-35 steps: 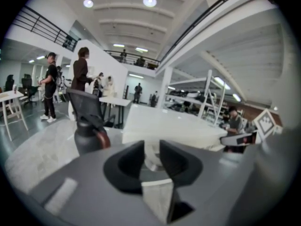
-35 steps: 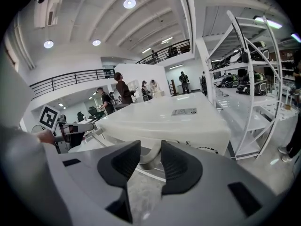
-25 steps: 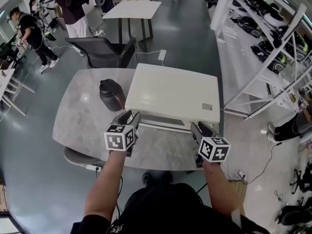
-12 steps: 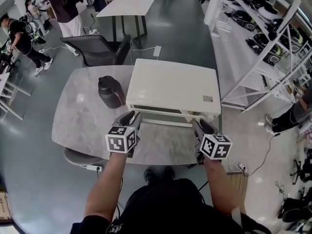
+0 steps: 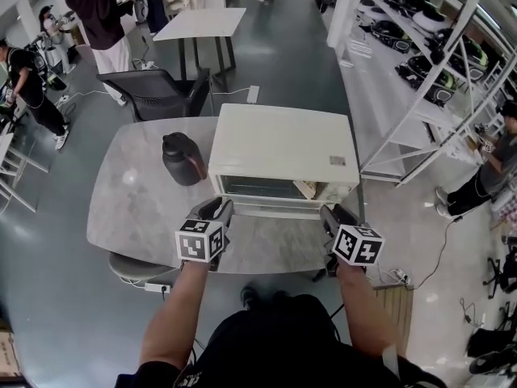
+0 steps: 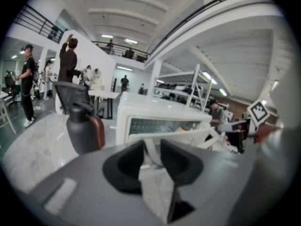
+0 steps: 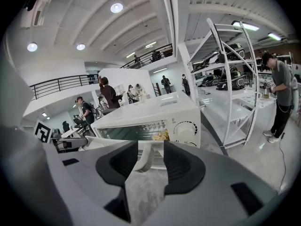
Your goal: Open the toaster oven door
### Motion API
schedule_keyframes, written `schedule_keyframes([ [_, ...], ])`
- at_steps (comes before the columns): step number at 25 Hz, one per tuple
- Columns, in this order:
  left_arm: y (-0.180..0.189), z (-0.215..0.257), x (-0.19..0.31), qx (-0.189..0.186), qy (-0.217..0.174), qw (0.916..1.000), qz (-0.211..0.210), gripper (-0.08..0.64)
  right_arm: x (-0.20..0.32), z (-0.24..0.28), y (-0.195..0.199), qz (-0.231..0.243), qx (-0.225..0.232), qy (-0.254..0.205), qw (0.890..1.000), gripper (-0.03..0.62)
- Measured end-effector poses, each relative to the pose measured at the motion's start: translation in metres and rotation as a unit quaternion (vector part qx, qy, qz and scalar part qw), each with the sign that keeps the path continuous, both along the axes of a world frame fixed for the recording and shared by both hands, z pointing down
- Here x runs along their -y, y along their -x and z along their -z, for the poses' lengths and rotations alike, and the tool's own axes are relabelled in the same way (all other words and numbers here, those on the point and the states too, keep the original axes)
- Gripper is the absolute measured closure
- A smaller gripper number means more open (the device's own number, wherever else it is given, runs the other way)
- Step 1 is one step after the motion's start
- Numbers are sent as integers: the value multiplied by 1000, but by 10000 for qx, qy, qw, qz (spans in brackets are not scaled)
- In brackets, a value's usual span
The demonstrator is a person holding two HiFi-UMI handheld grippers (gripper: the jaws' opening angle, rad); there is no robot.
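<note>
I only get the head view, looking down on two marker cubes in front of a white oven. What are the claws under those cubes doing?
Observer: The left claw appears closed on the white door handle.
Operator: And the other one?
Observer: The right claw has just been opening; that handle's curved end sits between its jaws, apparently not squeezed.
Operator: Any knobs on the front?
Observer: Yes, a round dial at the right end.

Black shirt, grey left hand-held gripper, right hand-held gripper — black-and-white marker cubes
</note>
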State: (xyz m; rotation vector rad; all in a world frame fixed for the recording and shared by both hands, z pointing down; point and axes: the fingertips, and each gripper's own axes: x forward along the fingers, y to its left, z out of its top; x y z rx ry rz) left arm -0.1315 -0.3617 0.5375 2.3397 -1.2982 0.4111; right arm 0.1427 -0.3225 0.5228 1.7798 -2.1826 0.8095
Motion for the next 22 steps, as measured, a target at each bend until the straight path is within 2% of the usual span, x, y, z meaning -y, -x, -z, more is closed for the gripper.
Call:
schedule_keyframes([
  [7, 4, -8, -16, 117, 12, 9996, 274, 442, -5, -8, -3, 224, 425, 165, 9987, 420],
  [14, 10, -16, -35, 157, 79, 9983, 553, 440, -22, -19, 3, 577, 323, 290, 9974, 434],
  [22, 18, -32, -53, 50, 226, 9959, 872, 402, -40, -31, 5, 874, 310, 373, 9950, 431],
])
